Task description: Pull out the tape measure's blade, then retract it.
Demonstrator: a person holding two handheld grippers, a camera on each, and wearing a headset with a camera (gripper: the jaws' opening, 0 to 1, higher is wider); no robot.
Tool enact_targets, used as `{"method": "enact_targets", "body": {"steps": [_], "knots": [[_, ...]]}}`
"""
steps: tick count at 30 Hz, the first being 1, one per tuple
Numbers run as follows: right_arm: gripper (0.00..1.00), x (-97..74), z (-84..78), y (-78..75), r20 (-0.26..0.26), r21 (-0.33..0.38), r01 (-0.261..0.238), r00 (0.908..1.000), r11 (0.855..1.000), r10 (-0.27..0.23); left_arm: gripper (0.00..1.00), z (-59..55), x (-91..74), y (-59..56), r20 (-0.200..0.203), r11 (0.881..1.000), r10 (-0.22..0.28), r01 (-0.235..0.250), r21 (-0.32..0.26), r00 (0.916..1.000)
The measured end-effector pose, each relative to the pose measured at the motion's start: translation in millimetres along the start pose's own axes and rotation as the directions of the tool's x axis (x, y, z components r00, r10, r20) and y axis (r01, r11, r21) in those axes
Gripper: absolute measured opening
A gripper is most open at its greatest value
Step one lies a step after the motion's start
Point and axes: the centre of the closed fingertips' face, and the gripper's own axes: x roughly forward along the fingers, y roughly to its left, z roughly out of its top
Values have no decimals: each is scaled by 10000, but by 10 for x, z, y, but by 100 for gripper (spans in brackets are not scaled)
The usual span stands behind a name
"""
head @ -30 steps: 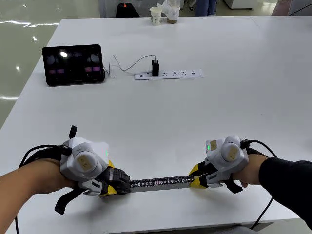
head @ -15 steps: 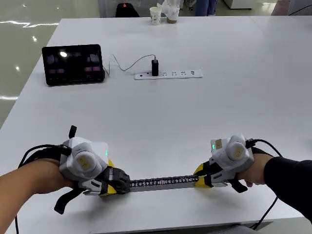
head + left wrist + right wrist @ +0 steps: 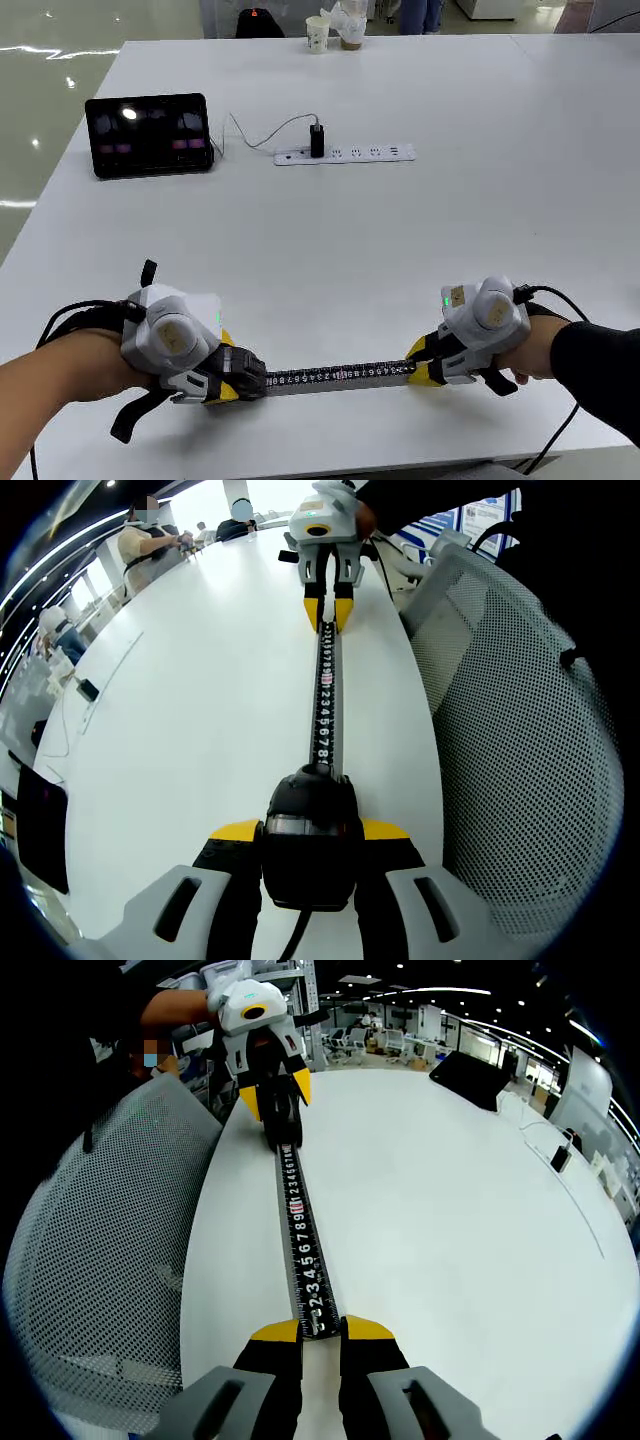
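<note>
Tabletop (image 3: 400,230): case (image 3: 310,835) in left gripper (image 3: 235,373), blade (image 3: 335,376) out to right gripper (image 3: 416,372)

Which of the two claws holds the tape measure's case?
The left claw: it clamps the black plastic tape measure case, whereas the right claw pinches only the tip of the numbered blade.
</note>
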Motion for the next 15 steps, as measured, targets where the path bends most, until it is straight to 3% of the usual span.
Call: {"method": "enact_targets", "body": {"steps": [15], "knots": [[10,-64,-86,-14,-57,75,68,10000,9999,-68,29,4,-4,-6,-5,10000,37,-37,12,10000]]}}
